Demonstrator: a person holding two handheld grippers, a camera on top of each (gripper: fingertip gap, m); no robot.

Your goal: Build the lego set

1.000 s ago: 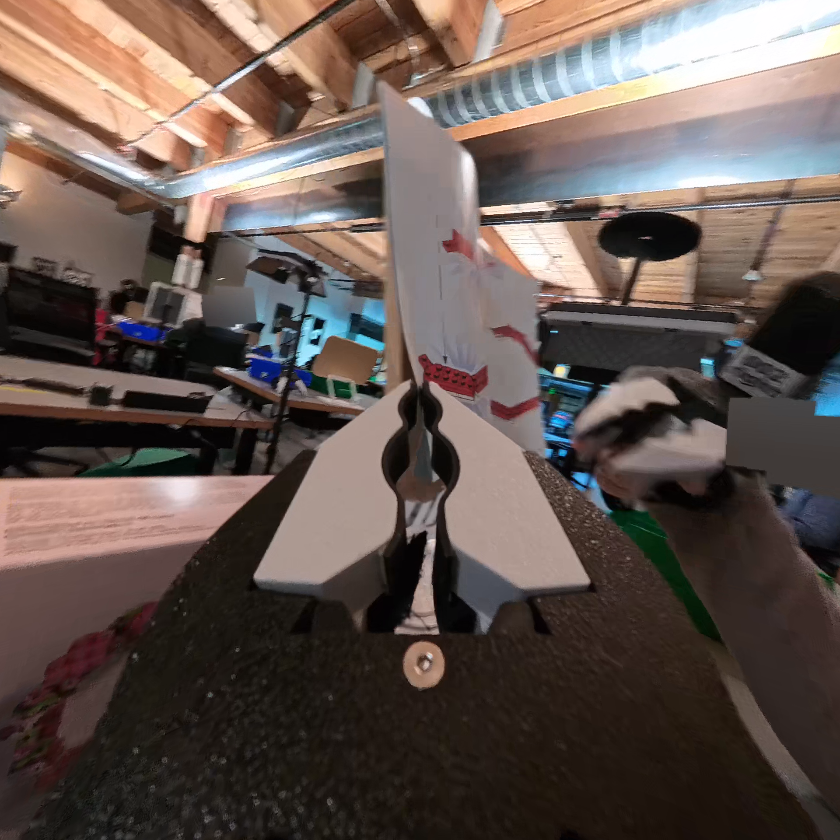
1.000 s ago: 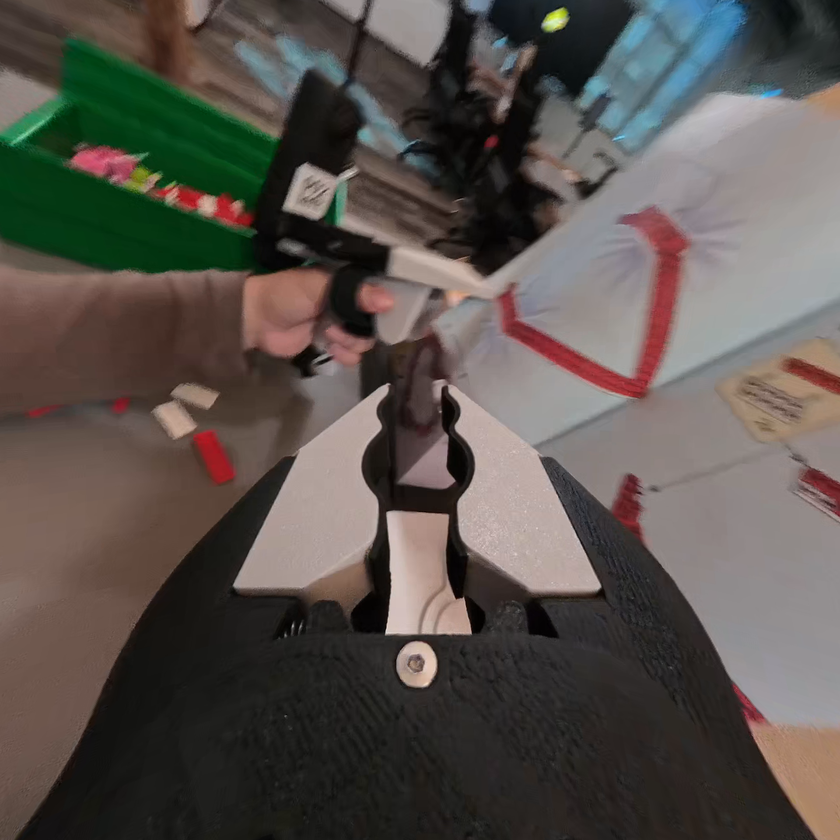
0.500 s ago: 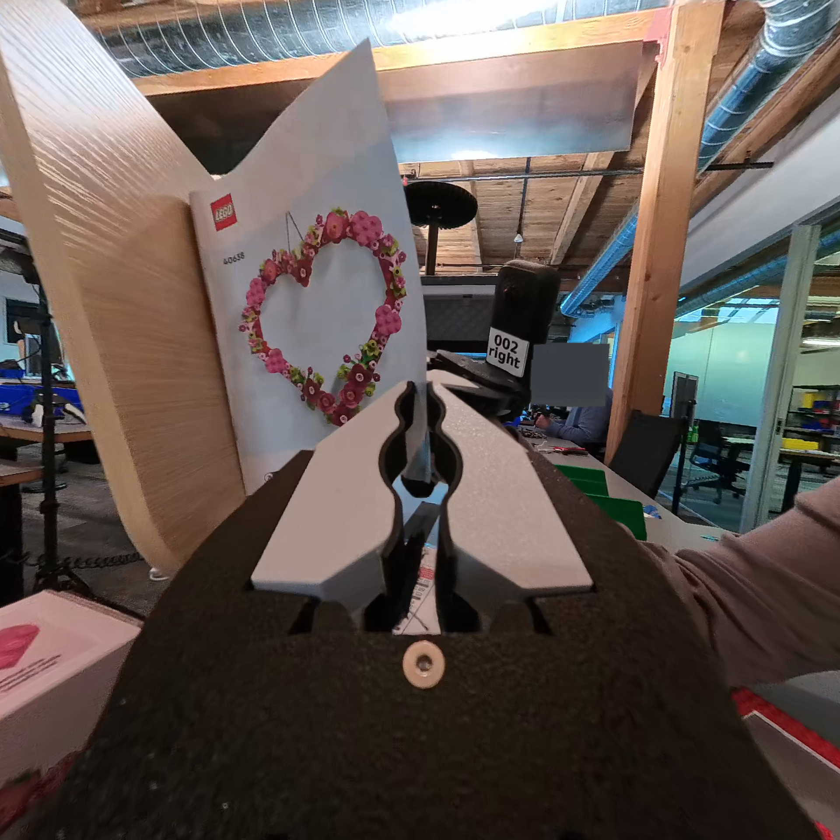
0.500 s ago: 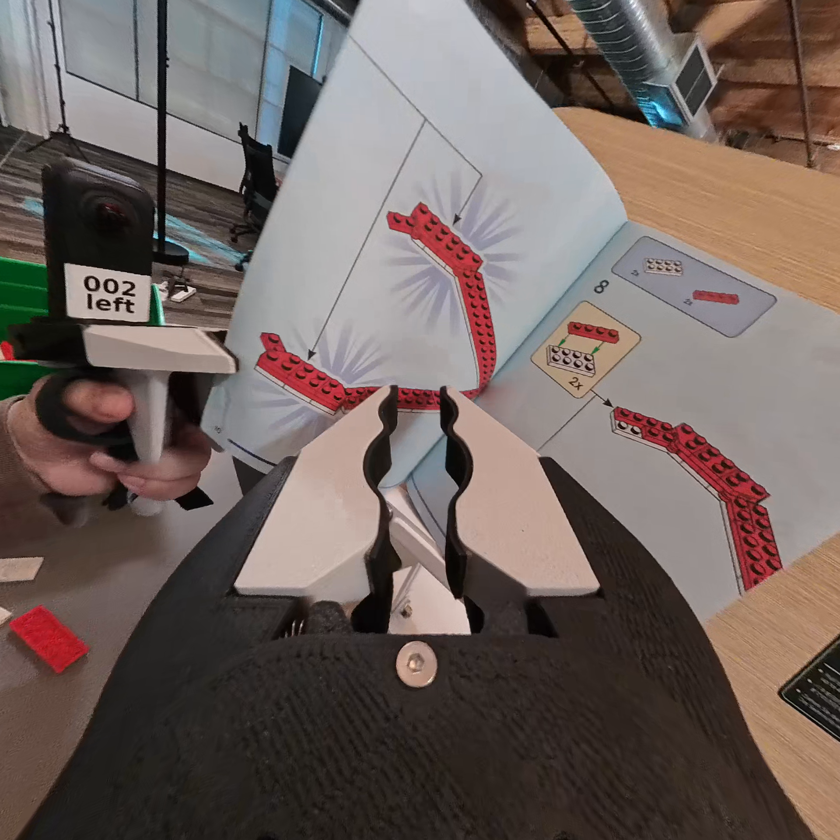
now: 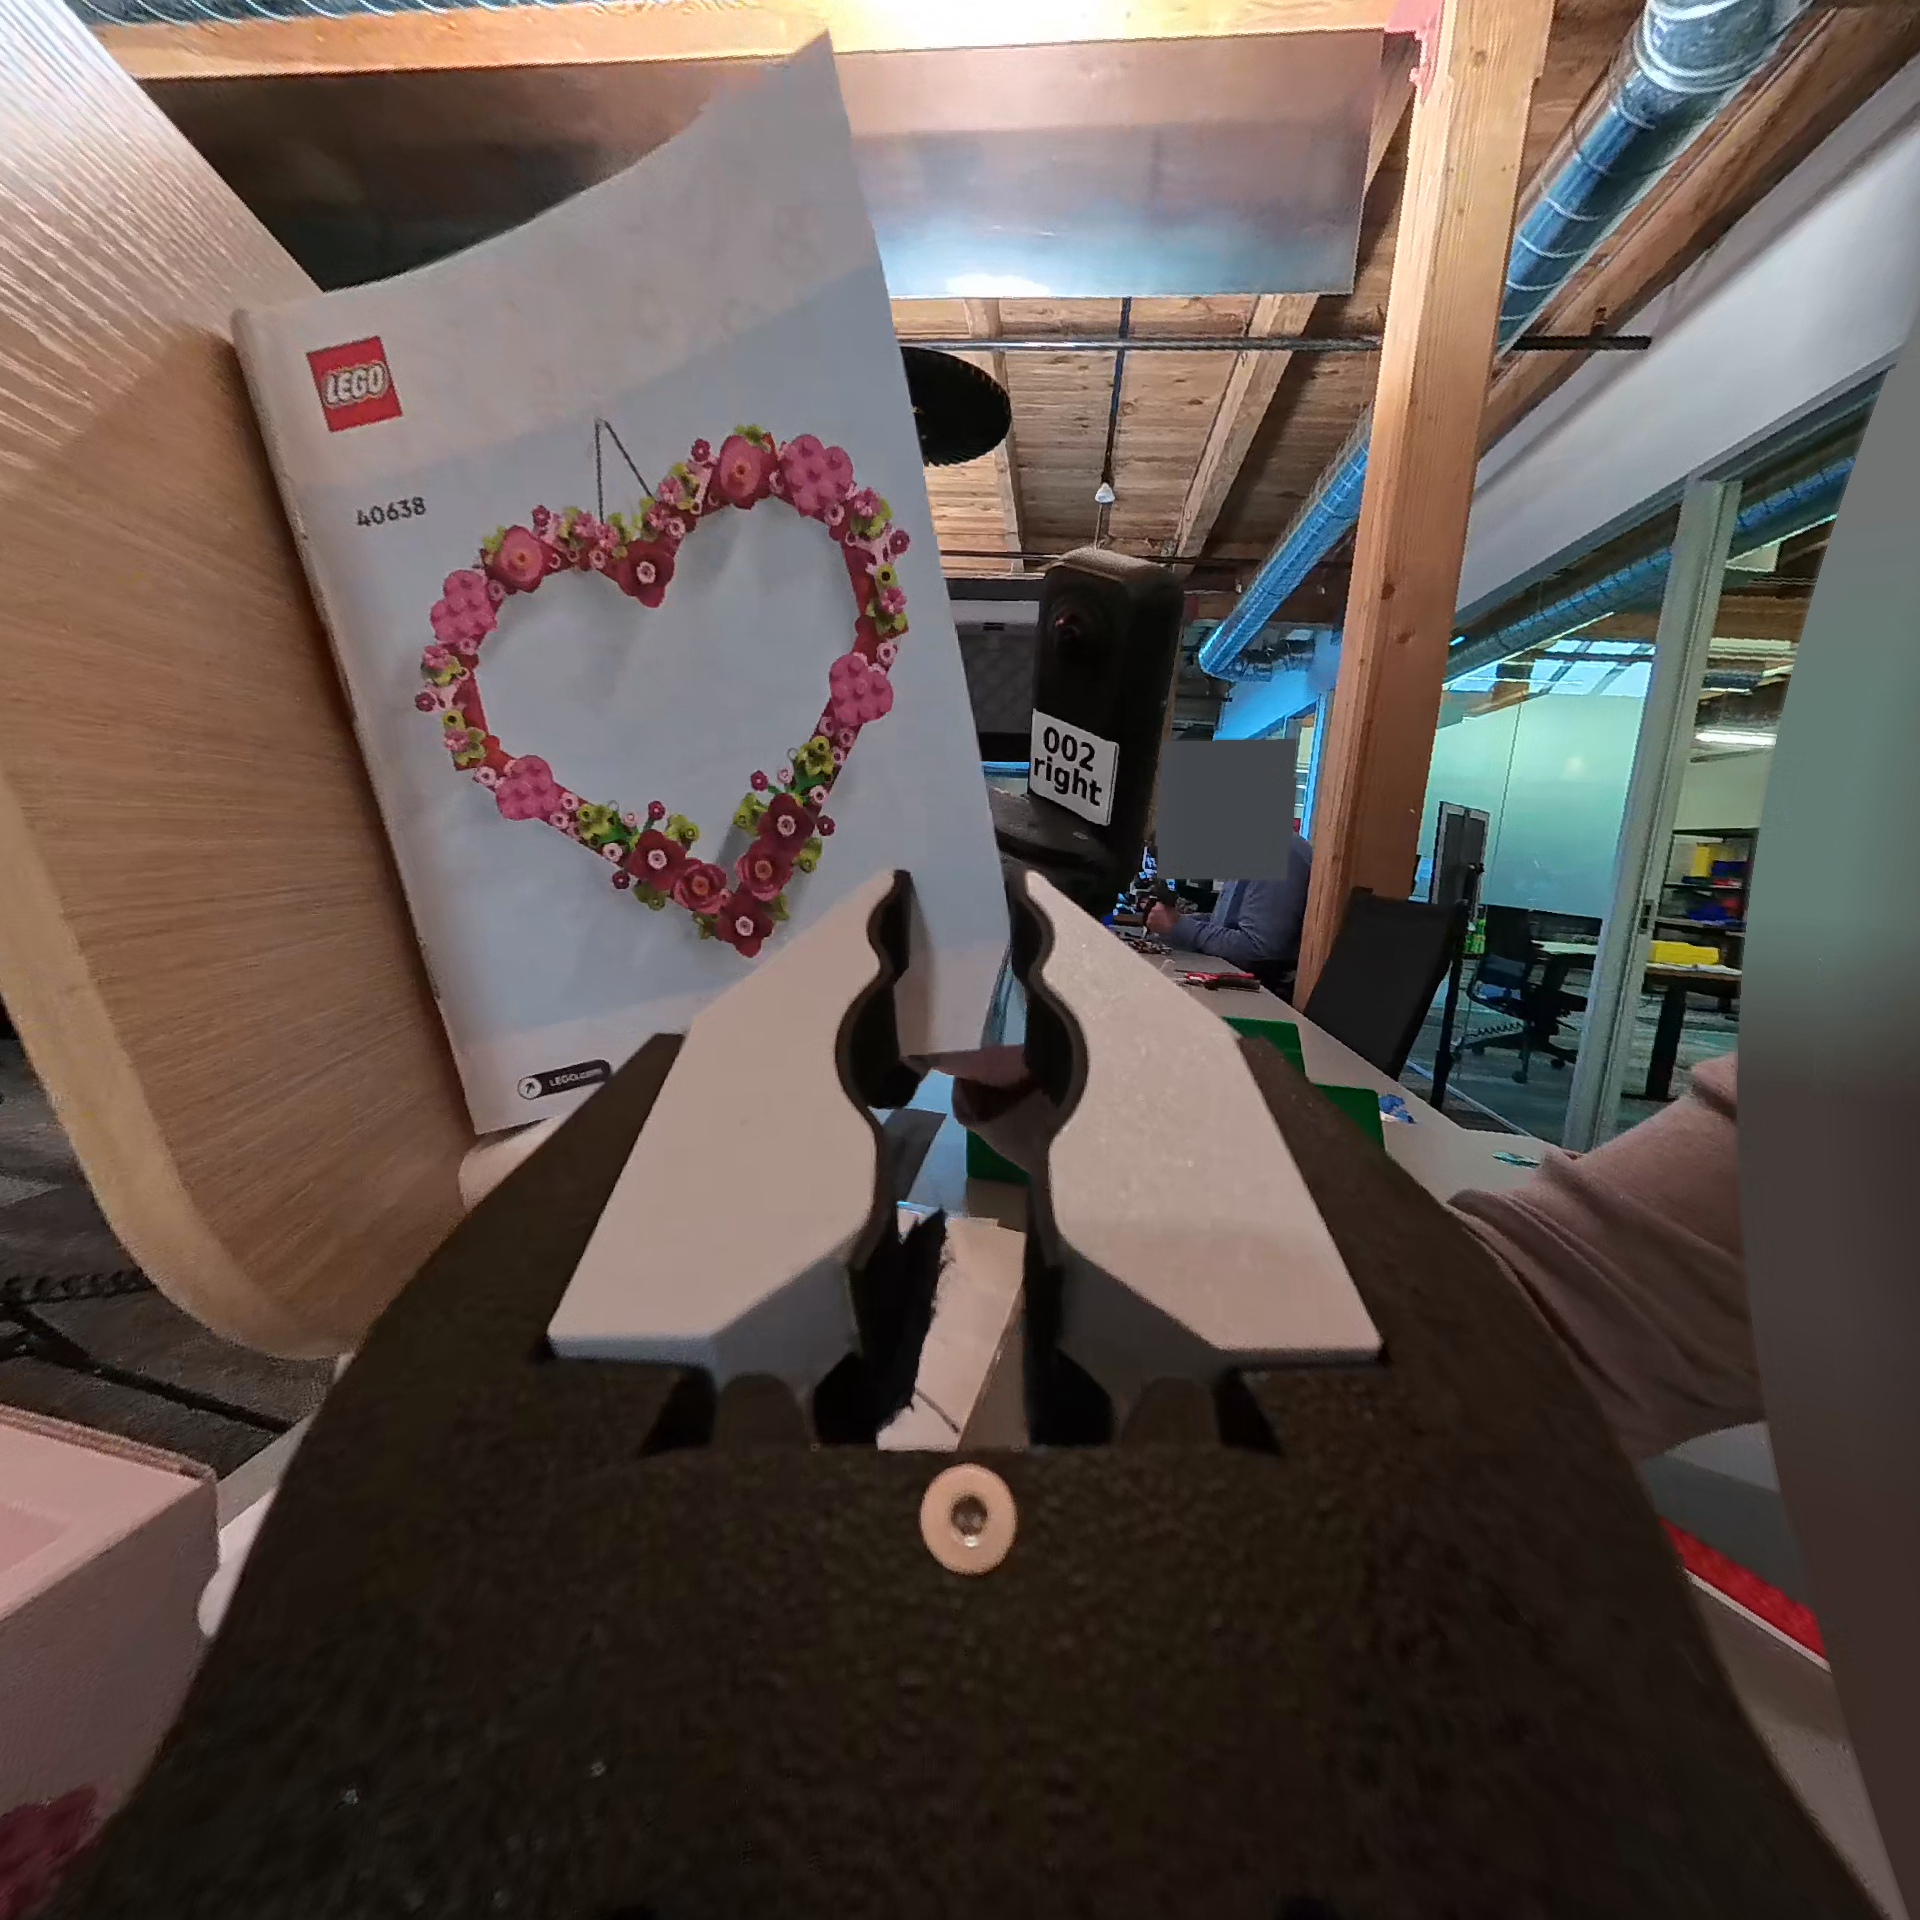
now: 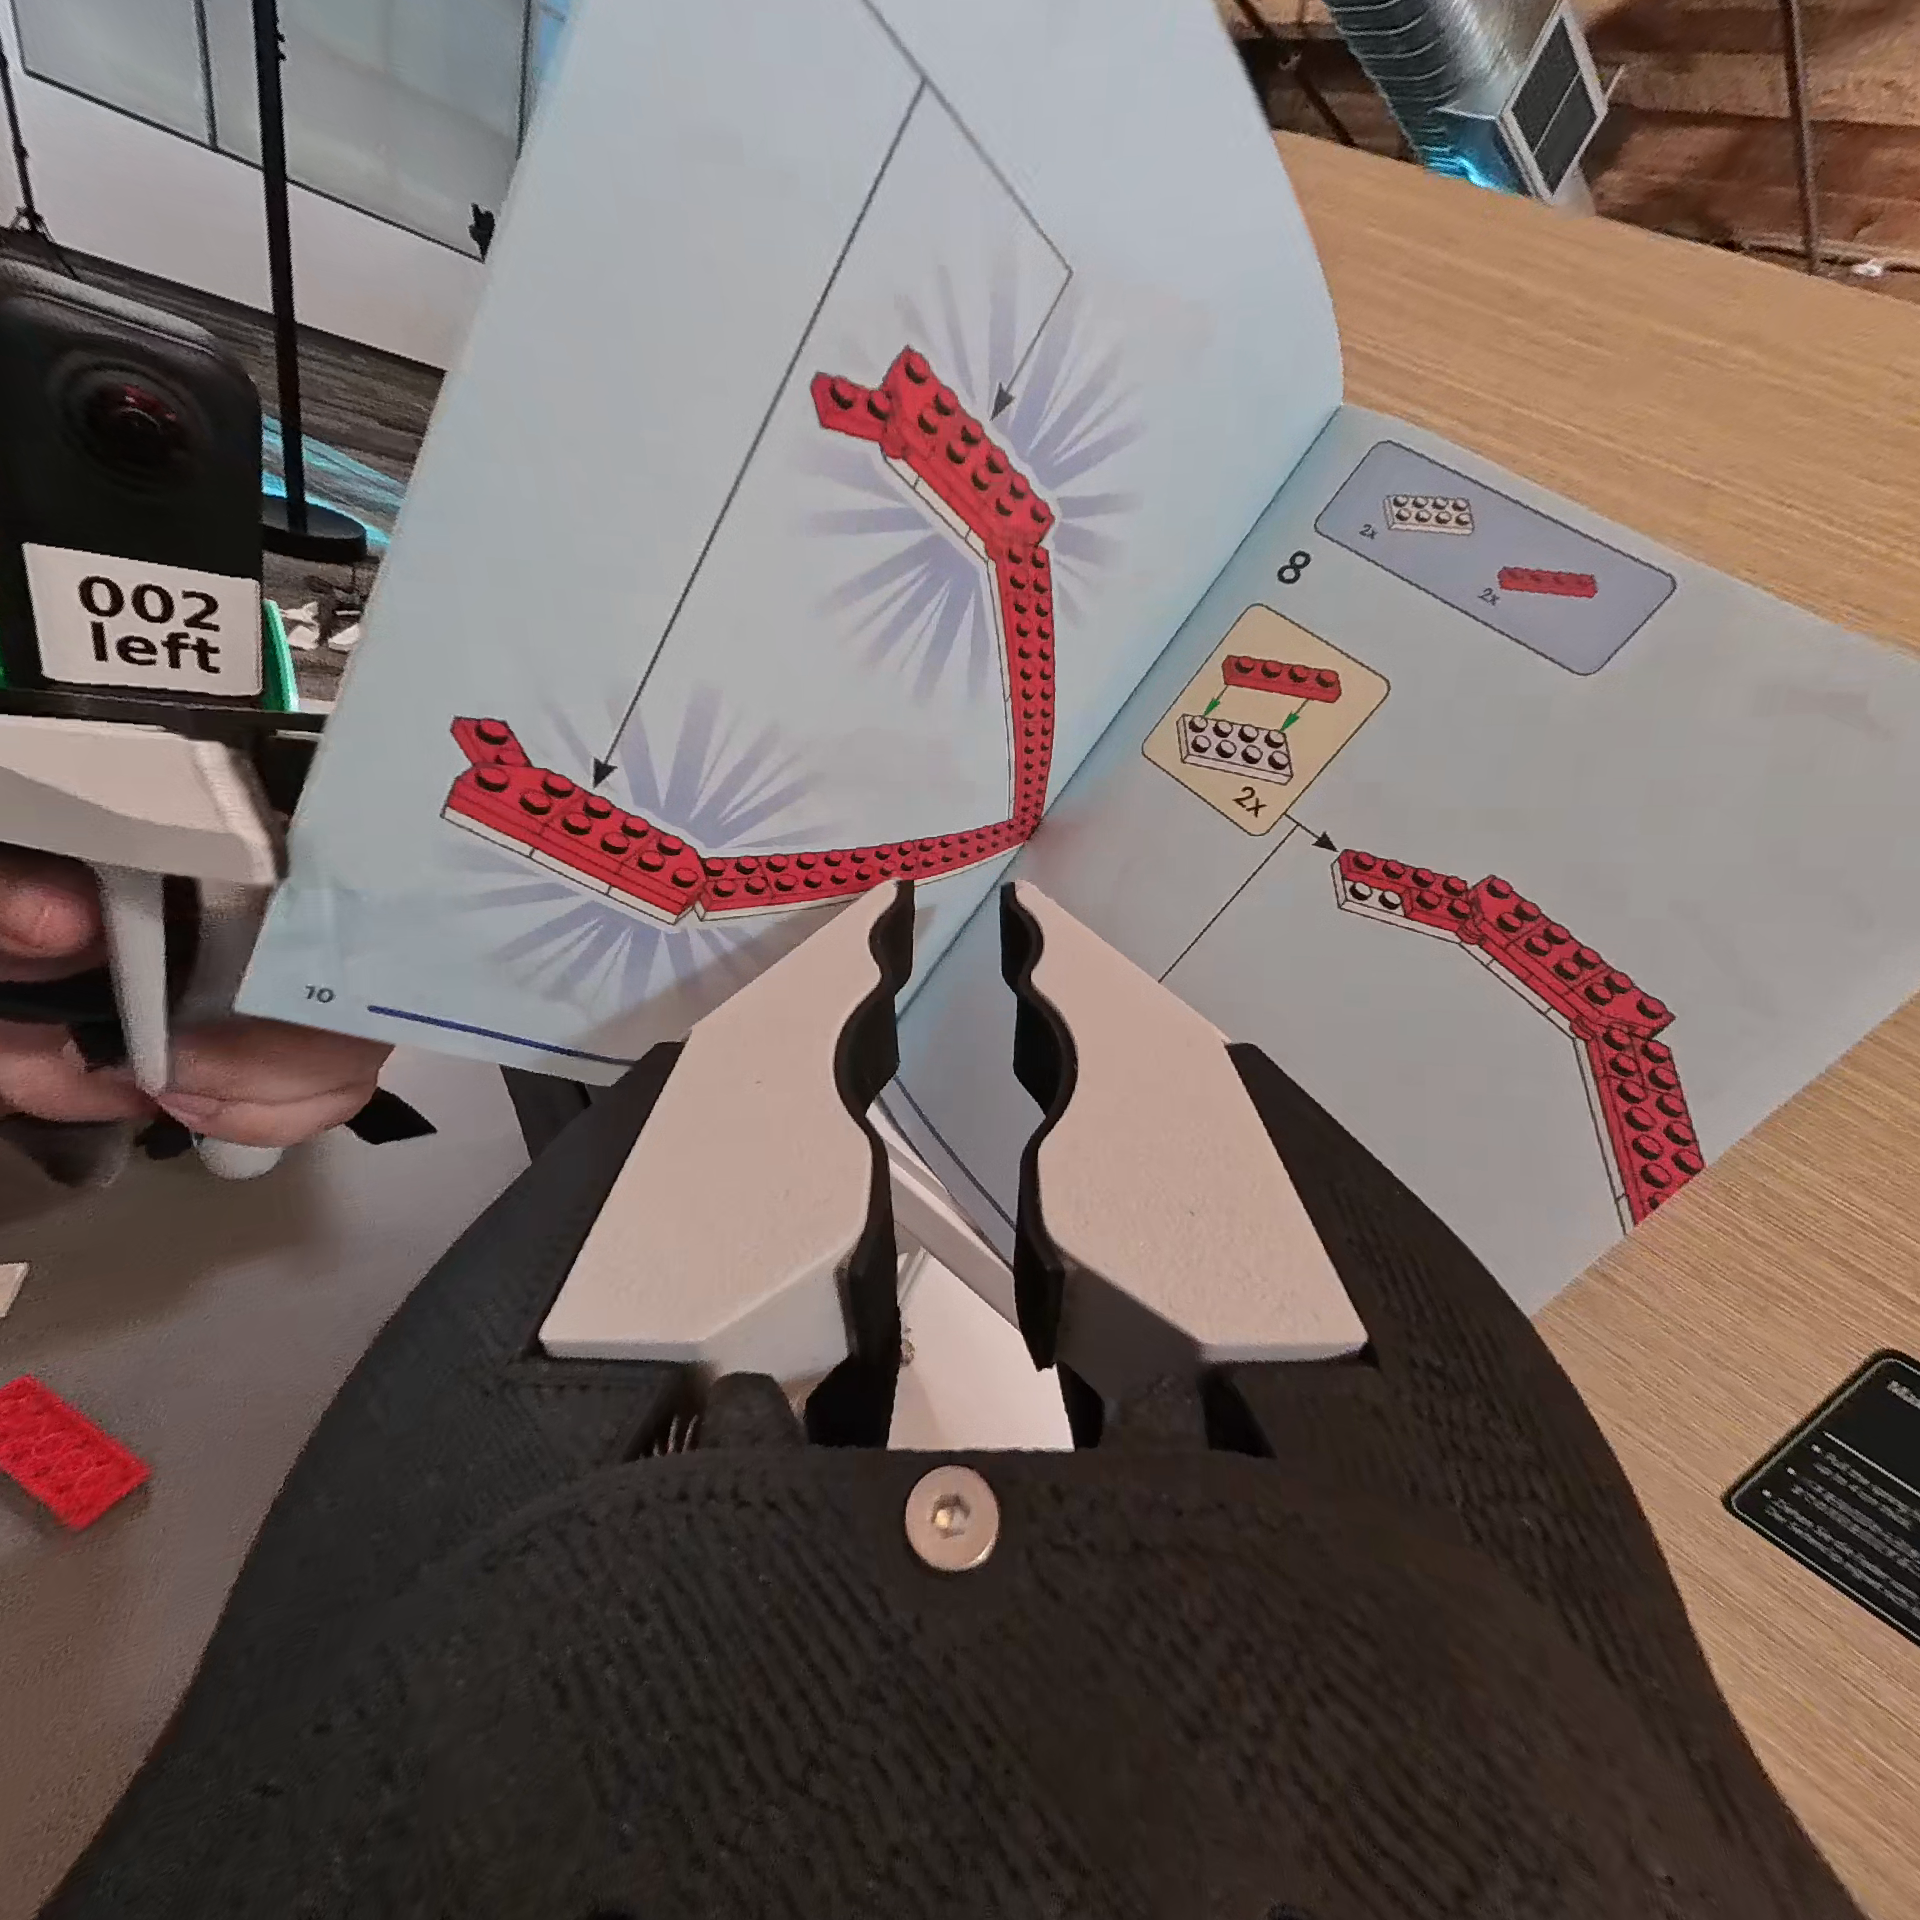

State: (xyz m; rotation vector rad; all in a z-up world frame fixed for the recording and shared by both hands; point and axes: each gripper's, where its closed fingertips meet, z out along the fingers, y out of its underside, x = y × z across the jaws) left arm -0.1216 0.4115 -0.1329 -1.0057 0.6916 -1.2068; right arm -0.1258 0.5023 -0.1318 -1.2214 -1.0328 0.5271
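The instruction booklet [image 5: 644, 665] stands on edge against a curved wooden panel [image 5: 156, 727], its cover toward the left gripper [image 5: 961, 914] and its spine at about 10 o'clock in the left wrist view. The booklet's long axis runs roughly from 12 to 6 o'clock. Its lower free corner sits in the gap between the left gripper's parted fingers, which are not pinching it.

In the right wrist view the booklet's raised page [image 6: 790, 499] leans from 12 toward 8 o'clock, and the flat page [image 6: 1538, 831] lies on the wood-grain table [image 6: 1662, 343] at 2 o'clock. The right gripper [image 6: 954, 899] is also open and holds nothing, its tips just below the fold. The left gripper looks nearer the loose edge, so it likely does the next page turn.

The paper is thin, glossy and bends easily. A flat red brick [image 6: 62, 1449] lies at 8 o'clock on the grey surface.
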